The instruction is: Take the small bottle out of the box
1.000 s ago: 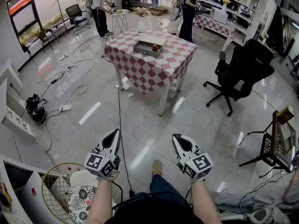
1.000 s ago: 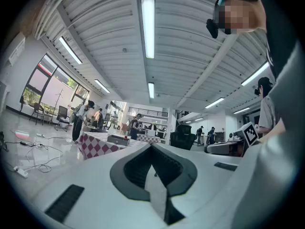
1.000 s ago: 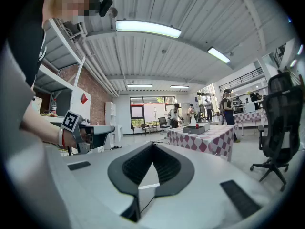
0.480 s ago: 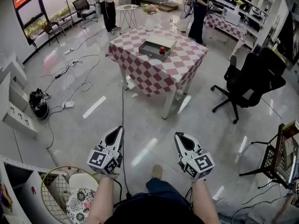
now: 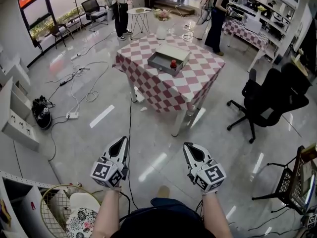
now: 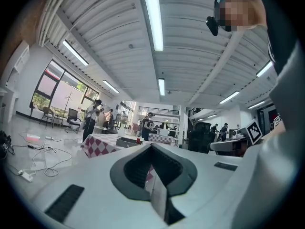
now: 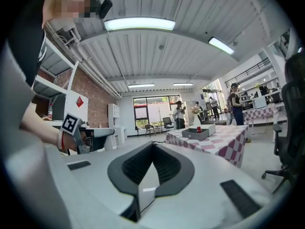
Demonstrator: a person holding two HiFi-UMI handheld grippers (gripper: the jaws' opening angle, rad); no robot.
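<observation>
Both grippers are carried low and level at 6 o'clock in the head view, pointing toward 12 o'clock, which suits walking up to the work rather than reaching. The table point(image 5: 148, 86) with the checked cloth stands well apart from them. The left gripper point(image 5: 120, 142) has its fingers point(image 6: 131, 168) pressed together with nothing between them. The right gripper point(image 5: 188, 148) is the same: fingers point(image 7: 126, 168) closed tip to tip and empty. Presumably they are kept closed because there is nothing within reach yet.

The small bottle point(image 5: 174, 64), red, stands inside the box point(image 5: 161, 63) toward its 4 o'clock corner. The box sits near the 12 o'clock side of the table, so the person likely has to come right up to the table's edge.

The bottle is too small to judge its shape or cap, and the box wall hides its base. Whether the pale slab behind the box is a lid I cannot tell. The person's arms are cut off at 6 o'clock. A floor cable point(image 5: 130, 128) runs along the approach path.
</observation>
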